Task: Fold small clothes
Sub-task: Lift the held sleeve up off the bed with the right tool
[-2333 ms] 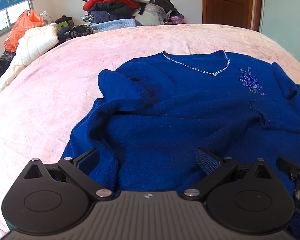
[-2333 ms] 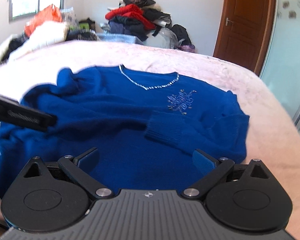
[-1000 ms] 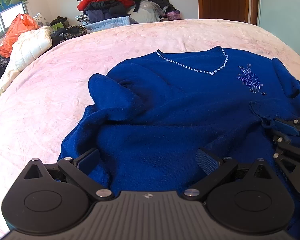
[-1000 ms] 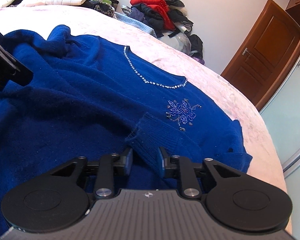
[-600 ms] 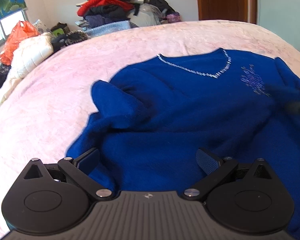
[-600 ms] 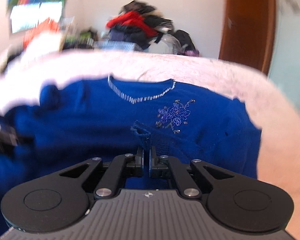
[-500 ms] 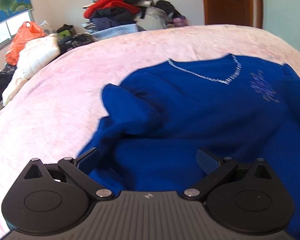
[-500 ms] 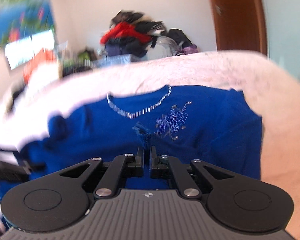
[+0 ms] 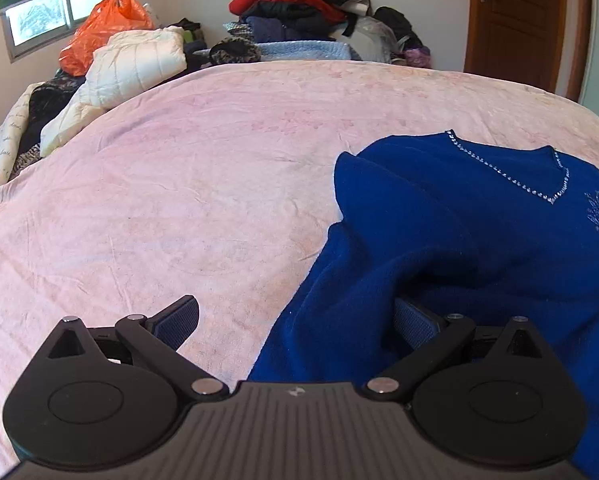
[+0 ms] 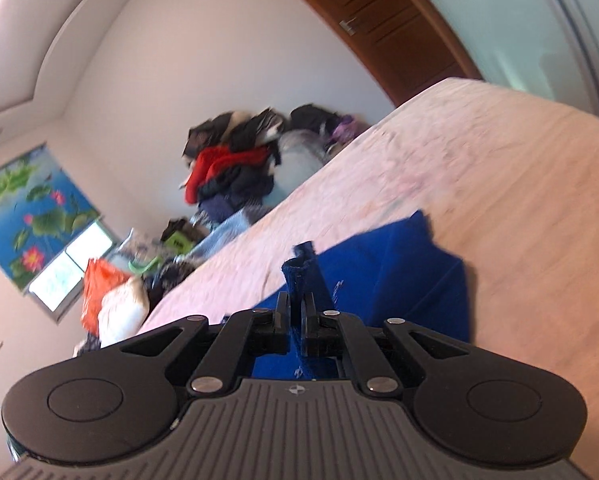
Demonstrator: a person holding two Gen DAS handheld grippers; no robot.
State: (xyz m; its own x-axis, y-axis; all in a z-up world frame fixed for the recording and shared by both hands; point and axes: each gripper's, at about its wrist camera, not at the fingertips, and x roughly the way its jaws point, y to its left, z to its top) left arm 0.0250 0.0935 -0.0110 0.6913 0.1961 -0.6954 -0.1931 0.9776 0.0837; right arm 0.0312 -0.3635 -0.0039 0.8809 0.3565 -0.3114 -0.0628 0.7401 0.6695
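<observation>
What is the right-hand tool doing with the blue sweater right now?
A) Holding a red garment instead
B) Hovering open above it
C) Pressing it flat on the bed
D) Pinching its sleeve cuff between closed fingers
D: the right gripper has its fingers closed on the ribbed cuff of the blue sweater.

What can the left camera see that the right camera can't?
Only the left wrist view shows the sweater's sparkly neckline and the open left gripper at the sweater's edge. Only the right wrist view shows the right gripper shut on the sleeve cuff. Both show the blue sweater, pink bed and clothes pile.
</observation>
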